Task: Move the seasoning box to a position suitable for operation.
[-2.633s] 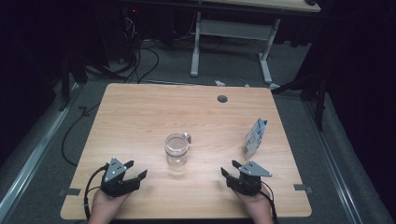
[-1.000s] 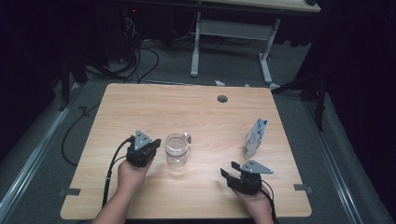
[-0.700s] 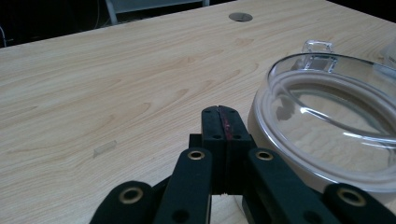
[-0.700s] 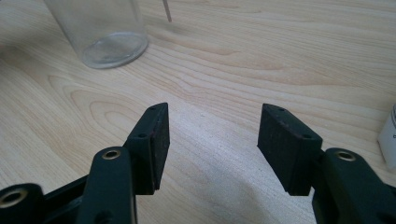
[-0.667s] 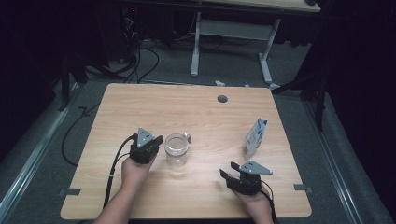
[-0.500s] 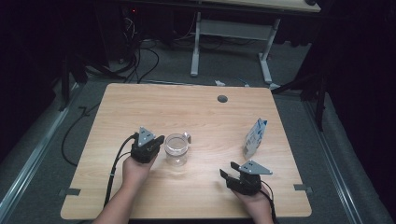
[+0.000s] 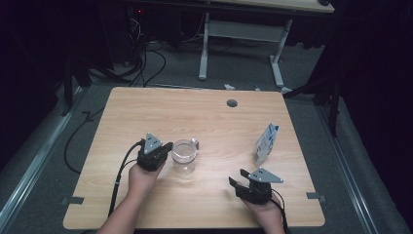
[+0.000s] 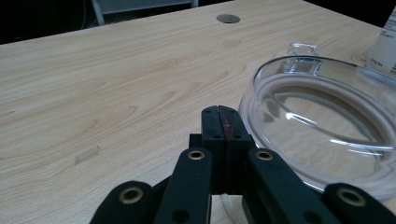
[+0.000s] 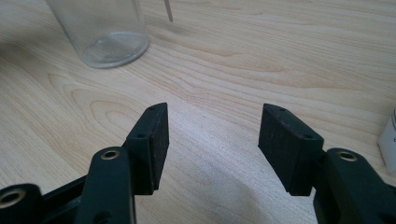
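High view: the clear glass jar (image 7: 184, 156) stands mid-table, left gripper (image 7: 162, 152) at its nine o'clock. Left gripper view: jaws clenched, empty; part them before grasping. Right gripper view: right gripper (image 9: 212, 140) released, jar at eleven o'clock.

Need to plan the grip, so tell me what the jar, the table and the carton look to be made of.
Jar: clear, glossy glass or hard plastic, I cannot tell which; the wood grain shows through it and its rim catches highlights. Table: pale wood or wood-look laminate with a smooth matte finish and visible grain. Carton: likely printed paperboard, with flat folded faces in blue and white.
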A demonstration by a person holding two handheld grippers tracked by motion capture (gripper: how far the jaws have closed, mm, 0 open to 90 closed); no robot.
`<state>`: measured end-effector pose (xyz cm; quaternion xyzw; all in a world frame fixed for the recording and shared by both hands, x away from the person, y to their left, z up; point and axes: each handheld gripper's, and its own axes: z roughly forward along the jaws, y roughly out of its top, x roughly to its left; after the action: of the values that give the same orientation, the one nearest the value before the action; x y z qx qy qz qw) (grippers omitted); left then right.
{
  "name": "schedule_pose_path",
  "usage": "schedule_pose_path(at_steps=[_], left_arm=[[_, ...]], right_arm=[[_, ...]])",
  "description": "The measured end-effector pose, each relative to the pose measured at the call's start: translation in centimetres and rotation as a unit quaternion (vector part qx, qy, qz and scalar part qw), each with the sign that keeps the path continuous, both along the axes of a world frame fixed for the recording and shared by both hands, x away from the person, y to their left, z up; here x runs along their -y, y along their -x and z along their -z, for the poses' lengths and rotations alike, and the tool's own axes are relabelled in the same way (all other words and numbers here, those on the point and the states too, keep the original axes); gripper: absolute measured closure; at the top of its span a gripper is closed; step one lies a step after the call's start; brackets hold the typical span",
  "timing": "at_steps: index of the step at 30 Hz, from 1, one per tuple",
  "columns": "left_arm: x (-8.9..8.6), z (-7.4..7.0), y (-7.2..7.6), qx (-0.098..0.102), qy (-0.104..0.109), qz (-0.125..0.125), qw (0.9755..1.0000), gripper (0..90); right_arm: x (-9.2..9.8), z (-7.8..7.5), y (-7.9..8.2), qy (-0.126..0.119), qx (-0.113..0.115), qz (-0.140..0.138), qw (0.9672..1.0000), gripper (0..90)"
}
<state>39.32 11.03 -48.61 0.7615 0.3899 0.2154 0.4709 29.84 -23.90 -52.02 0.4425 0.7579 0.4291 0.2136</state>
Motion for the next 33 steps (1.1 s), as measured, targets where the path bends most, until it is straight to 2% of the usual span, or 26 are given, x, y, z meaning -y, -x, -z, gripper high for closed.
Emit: schedule_pose_path(at_steps=[10, 11, 22, 33], left_arm=[[-0.1, 0.0, 1.0, 0.006, 0.000, 0.003, 1.0000, 90.0], [-0.1, 0.0, 1.2, 0.007, -0.005, 0.004, 1.0000, 90.0], [0.0, 0.2, 2.9, 0.013, -0.005, 0.012, 0.9998, 90.0], [0.5, 0.4, 4.8, 0.016, 0.006, 0.026, 0.9995, 90.0]], right_arm=[[-0.1, 0.0, 0.0, 0.002, 0.003, -0.001, 1.0000, 43.2], [-0.1, 0.0, 0.0, 0.003, 0.003, -0.001, 1.0000, 43.2], [-0.2, -0.1, 0.1, 0.007, 0.006, 0.000, 1.0000, 43.1], [-0.3, -0.2, 0.2, 0.011, 0.010, 0.000, 0.9999, 43.2]])
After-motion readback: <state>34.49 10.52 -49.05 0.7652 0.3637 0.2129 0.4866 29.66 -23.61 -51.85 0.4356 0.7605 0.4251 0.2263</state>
